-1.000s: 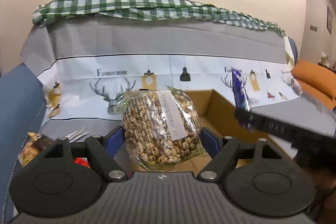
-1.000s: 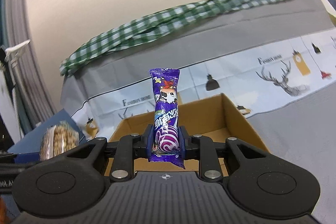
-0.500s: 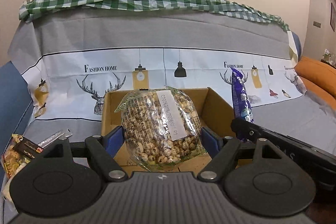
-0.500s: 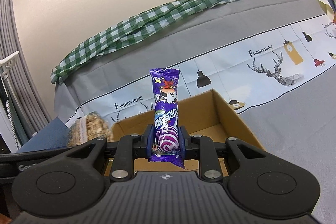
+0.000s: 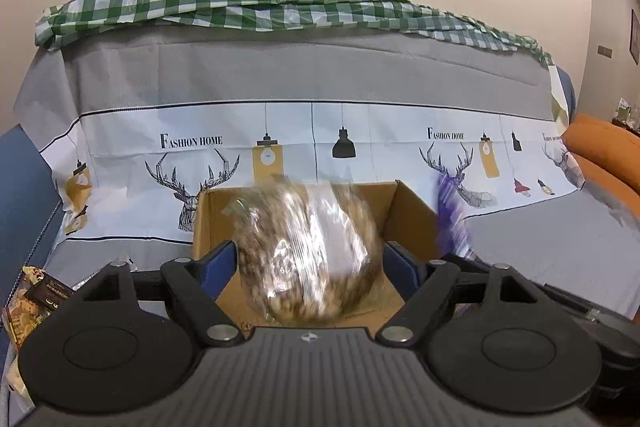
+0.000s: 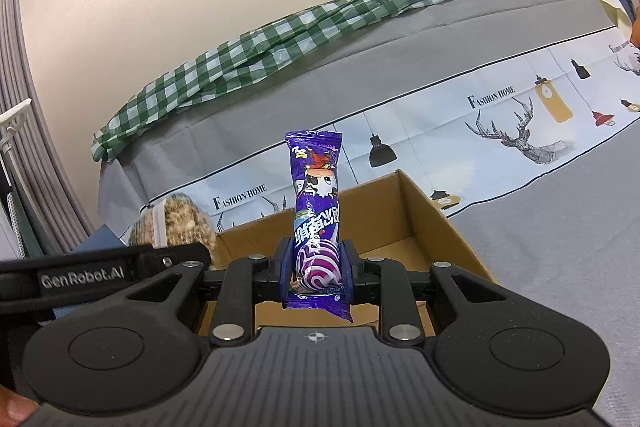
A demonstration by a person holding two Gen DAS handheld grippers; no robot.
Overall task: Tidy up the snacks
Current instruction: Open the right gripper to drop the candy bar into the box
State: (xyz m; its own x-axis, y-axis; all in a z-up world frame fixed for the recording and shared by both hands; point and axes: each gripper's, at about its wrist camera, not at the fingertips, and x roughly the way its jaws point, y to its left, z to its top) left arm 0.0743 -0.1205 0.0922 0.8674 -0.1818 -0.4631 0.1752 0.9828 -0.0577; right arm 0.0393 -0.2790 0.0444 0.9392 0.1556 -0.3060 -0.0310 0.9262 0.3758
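Note:
A clear bag of nuts shows as a blur between the blue pads of my left gripper, whose jaws are opening; the bag looks loose and is dropping over the open cardboard box. The same bag appears at the left of the right wrist view, over the box's left wall. My right gripper holds a purple candy packet upright above the box. Its jaws are starting to open, but the pads still press the packet. In the left wrist view this packet is a purple blur to the right.
The box sits on a sofa under a grey cover with a deer print. A green checked cloth lies along the backrest. Loose snack packets lie to the left of the box. An orange cushion is at the far right.
My left gripper has swung over the box, and its jaws have widened. The nut bag, sharp and held before, is now blurred and slipping down. The right gripper keeps its packet over the box.

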